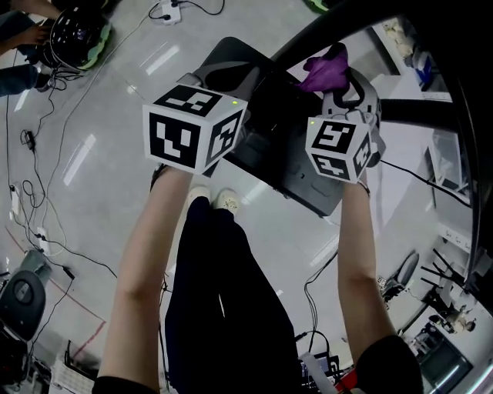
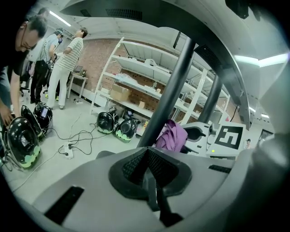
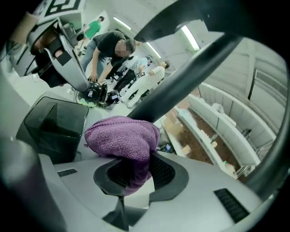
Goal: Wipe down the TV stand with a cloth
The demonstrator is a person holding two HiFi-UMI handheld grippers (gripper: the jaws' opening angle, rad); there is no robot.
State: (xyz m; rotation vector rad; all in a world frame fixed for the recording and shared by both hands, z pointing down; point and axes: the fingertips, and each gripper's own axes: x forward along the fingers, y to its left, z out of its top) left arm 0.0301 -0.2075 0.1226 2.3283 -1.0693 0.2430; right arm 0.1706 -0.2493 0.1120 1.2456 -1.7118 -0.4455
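Right gripper holds purple cloth by black pole; left gripper alongside.

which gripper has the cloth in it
The right gripper: its jaws are clamped on the purple cloth. The left gripper has its jaws together with nothing between them.

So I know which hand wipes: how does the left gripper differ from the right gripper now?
The left gripper holds nothing; the right gripper pinches a bunched purple terry cloth. The left gripper's fingers meet; the right gripper's are parted by fabric. Both have grey bodies.
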